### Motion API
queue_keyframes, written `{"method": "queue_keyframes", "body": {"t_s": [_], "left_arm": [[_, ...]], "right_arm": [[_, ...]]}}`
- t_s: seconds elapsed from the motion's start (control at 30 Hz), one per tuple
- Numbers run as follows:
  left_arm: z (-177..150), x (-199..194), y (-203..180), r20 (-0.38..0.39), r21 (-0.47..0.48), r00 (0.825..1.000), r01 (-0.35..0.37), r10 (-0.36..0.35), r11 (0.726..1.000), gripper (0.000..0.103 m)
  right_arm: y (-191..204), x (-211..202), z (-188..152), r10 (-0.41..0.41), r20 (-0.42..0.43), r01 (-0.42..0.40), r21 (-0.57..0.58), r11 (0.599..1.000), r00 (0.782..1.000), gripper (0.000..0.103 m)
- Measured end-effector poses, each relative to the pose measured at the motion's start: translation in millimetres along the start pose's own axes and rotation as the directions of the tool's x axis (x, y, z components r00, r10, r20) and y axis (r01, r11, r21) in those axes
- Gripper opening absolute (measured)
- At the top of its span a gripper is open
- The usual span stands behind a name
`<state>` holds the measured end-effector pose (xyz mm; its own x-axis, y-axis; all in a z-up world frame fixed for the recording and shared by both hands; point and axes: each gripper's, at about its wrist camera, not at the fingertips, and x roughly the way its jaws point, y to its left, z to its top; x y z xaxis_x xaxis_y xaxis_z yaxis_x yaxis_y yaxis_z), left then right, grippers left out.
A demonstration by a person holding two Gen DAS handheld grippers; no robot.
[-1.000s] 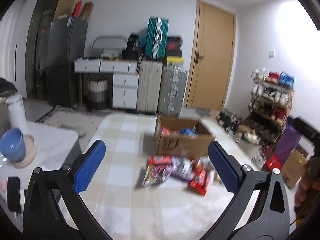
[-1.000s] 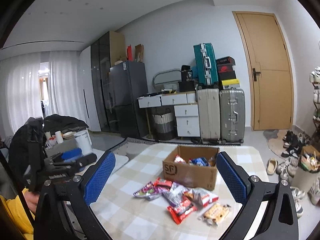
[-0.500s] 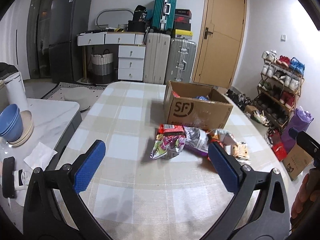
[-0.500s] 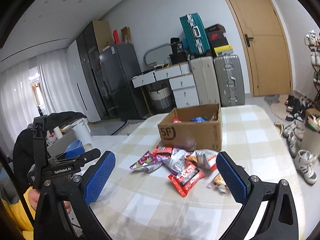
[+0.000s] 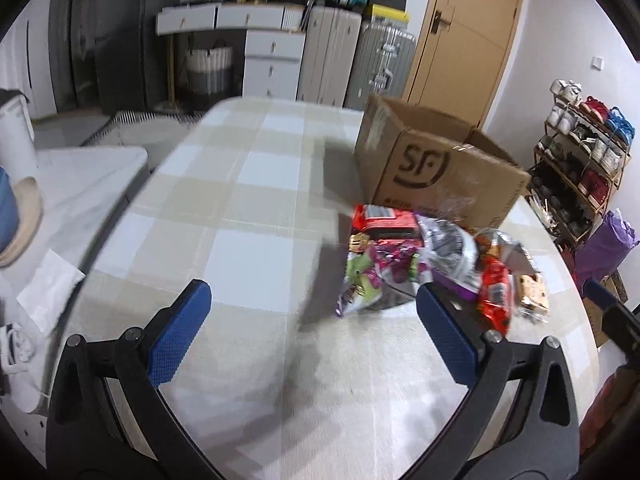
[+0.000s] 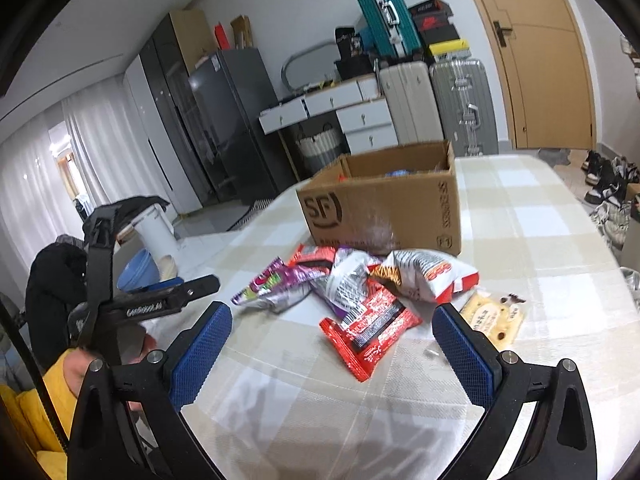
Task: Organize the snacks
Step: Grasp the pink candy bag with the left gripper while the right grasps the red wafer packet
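Note:
A pile of snack packets lies on the checked table in front of an open cardboard box marked SF. In the right wrist view the pile holds a red packet, a purple packet, a silver-and-red bag and a yellow biscuit packet, with the box behind. My left gripper is open and empty, above the table to the left of the pile. My right gripper is open and empty, just short of the red packet.
A low white side table with a blue bowl stands left of the checked table. Suitcases, drawers and a door are at the back. A shoe rack stands to the right. The left gripper also shows in the right wrist view.
Both grippers have moved down and closer to the snack pile and box. Both stay open and empty.

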<state>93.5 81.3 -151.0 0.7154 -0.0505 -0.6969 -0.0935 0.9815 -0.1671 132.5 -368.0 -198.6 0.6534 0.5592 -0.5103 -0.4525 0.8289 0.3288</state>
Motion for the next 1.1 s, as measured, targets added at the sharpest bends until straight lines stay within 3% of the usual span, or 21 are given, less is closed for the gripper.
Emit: {"method": "queue_keyframes", "body": {"t_s": [0.33,0.53,0.63,0.7,0.73,0.83,0.97,1.1], "left_arm": [[12.5,77.9,-5.5,-0.113,0.000,0.992,0.063,-0.062,0.998,0.102],[15.4,99.6,-3.4,-0.123,-0.052,0.980,0.153,-0.158,0.987,0.100],[15.7,102.6,-3.1,-0.113,-0.059,0.968,0.220,-0.226,0.974,0.078],[18.5,100.1,-8.1,-0.105,-0.038,0.956,0.270,-0.273,0.962,0.039],[19.8,98.8,-11.2,-0.104,-0.022,0.953,0.285,-0.286,0.958,0.027],[20.4,100.0,-17.4,-0.116,0.018,0.955,0.276,-0.273,0.961,0.024],[23.7,106.7,-7.8,-0.130,-0.038,0.943,0.304,-0.307,0.952,0.020],[20.8,102.9,-6.2,-0.129,-0.041,0.942,0.308,-0.310,0.951,0.018]], "right_arm": [[-18.8,56.6,2.1,0.016,-0.071,-0.013,0.032,0.999,0.997,0.102],[-29.7,72.6,-2.2,0.021,-0.095,-0.015,0.063,0.998,0.995,0.102],[-35.3,79.8,-5.8,0.025,-0.114,-0.015,0.083,0.996,0.993,0.102],[-36.0,80.2,-8.0,0.026,-0.117,-0.016,0.086,0.996,0.993,0.102],[-36.1,79.9,-8.3,0.027,-0.115,-0.017,0.086,0.996,0.993,0.102],[-33.9,76.8,-9.3,0.031,-0.108,-0.022,0.078,0.997,0.994,0.102],[-28.1,69.1,-10.3,0.036,-0.101,-0.029,0.068,0.997,0.994,0.102],[-23.5,61.6,-9.0,0.029,-0.090,-0.024,0.059,0.998,0.996,0.102]]}}
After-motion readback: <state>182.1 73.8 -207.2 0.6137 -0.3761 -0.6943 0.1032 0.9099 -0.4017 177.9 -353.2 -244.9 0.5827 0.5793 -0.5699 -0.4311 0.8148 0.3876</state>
